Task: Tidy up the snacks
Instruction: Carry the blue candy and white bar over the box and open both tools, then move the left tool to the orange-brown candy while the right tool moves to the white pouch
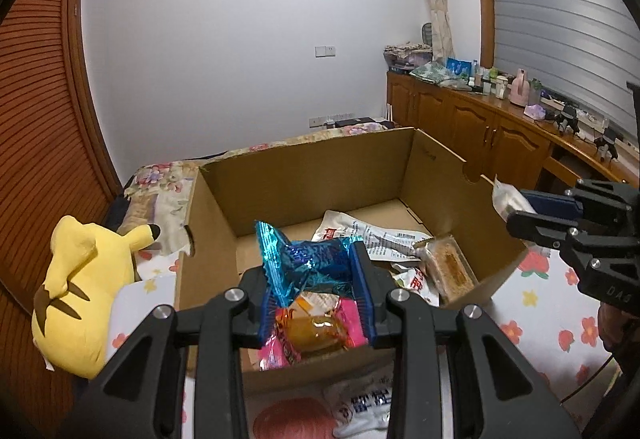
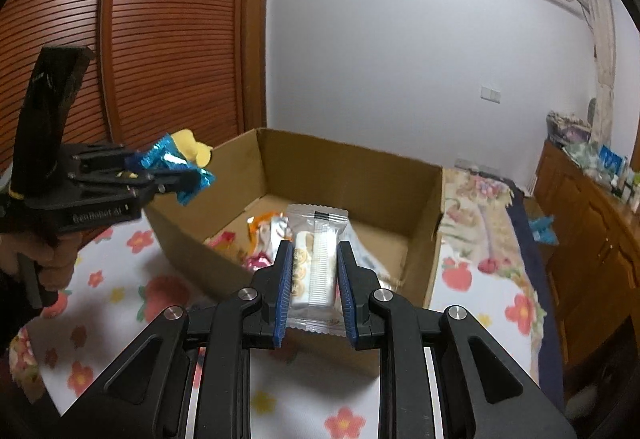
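Snacks fill both tools above a cardboard box (image 1: 304, 175) that sits open on a floral bedspread (image 1: 548, 323). In the left wrist view the left gripper (image 1: 316, 295) is clamped on a blue foil packet (image 1: 304, 263), whose crinkled top sticks up toward 12 o'clock past the blue pads (image 1: 362, 279). Below it, inside the box, lie a pink-and-orange pack (image 1: 316, 327) at 6 o'clock, a white printed wrapper (image 1: 372, 235) near the middle and a clear-wrapped brown cake (image 1: 450, 271) at 3 o'clock against the box's right wall. Another white pack (image 1: 364, 407) lies on the bedspread outside the near wall, at 6 o'clock. A yellow plush (image 1: 80, 291) rests at 9 o'clock, left of the box.

In the right wrist view the right gripper (image 2: 312, 291) is closed on a clear biscuit pack (image 2: 316, 267), held lengthwise between its pads (image 2: 285, 291), with the crimped end pointing to 12 o'clock over the box (image 2: 348, 167). More packs (image 2: 264, 235) lie on the box floor just behind it. At 9 o'clock a hand (image 2: 52, 259) grips the left tool's handle, the foil packet (image 2: 172, 163) hanging over the box's left corner. Wooden cabinets (image 2: 592, 239) run along 3 o'clock.
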`<control>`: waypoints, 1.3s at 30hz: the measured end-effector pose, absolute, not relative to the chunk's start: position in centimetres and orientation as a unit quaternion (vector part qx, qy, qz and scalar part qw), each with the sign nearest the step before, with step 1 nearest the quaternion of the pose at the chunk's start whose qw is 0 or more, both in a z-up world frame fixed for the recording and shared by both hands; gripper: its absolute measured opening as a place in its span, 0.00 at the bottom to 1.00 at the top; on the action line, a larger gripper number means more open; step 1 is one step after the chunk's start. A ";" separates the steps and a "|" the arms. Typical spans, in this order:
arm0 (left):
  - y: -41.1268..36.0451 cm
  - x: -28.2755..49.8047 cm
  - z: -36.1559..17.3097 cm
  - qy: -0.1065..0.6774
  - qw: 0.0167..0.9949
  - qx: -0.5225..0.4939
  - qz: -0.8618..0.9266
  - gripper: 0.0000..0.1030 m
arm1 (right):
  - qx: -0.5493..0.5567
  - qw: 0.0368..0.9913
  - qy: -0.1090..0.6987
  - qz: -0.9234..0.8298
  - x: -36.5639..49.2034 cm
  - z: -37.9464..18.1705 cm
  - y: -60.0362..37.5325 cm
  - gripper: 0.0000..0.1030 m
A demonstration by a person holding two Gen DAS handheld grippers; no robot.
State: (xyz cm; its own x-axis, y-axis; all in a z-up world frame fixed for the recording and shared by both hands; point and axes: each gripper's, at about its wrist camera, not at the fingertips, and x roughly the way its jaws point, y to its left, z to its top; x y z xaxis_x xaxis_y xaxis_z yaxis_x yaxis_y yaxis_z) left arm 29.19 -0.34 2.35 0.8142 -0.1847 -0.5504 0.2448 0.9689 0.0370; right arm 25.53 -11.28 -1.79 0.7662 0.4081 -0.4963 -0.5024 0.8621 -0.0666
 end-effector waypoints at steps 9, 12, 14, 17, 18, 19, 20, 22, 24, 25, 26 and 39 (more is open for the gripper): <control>-0.4 31.3 1.1 0.299 0.947 0.053 -0.109 0.31 | -0.095 0.931 0.256 0.243 28.9 -2.4 -10.5 0.19; -0.3 31.5 0.8 0.302 0.946 0.053 -0.107 0.32 | -0.091 0.930 0.262 0.241 29.6 -2.6 -10.5 0.19; -0.3 31.7 0.8 0.303 0.945 0.052 -0.107 0.32 | -0.090 0.930 0.265 0.239 29.9 -2.7 -10.4 0.19; -0.3 31.8 0.7 0.304 0.945 0.053 -0.107 0.32 | -0.088 0.929 0.270 0.238 30.3 -2.8 -10.1 0.19; -0.3 31.9 0.7 0.304 0.945 0.053 -0.107 0.32 | -0.088 0.929 0.271 0.237 30.5 -2.8 -9.9 0.20; -0.3 31.9 0.7 0.304 0.945 0.053 -0.107 0.32 | -0.089 0.928 0.274 0.237 30.6 -2.9 -9.8 0.21; -0.3 31.9 0.7 0.304 0.945 0.054 -0.107 0.32 | -0.089 0.927 0.277 0.237 30.8 -3.0 -9.8 0.22; -0.5 32.0 0.6 0.304 0.945 0.055 -0.108 0.32 | -0.086 0.927 0.281 0.232 31.1 -3.1 -9.7 0.31; -0.5 32.0 0.6 0.304 0.945 0.055 -0.108 0.32 | -0.082 0.926 0.284 0.235 31.2 -3.3 -9.6 0.32; -0.5 32.1 0.6 0.304 0.945 0.056 -0.109 0.32 | -0.082 0.926 0.285 0.234 31.2 -3.4 -9.6 0.34; -0.6 32.2 0.6 0.305 0.945 0.056 -0.108 0.32 | -0.082 0.926 0.285 0.234 31.1 -3.5 -9.7 0.36; -1.6 33.7 0.7 0.310 0.943 0.070 -0.102 0.35 | -0.074 0.926 0.288 0.234 30.6 -3.7 -10.3 0.38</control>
State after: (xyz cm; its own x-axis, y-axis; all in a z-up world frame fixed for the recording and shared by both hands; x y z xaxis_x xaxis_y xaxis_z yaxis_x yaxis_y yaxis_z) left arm 33.66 -1.63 0.72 0.7867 -0.1486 -0.5992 0.2354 0.9695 0.0685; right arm 30.59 -10.26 -3.74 0.7252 0.3897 -0.5677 -0.4753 0.8798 -0.0032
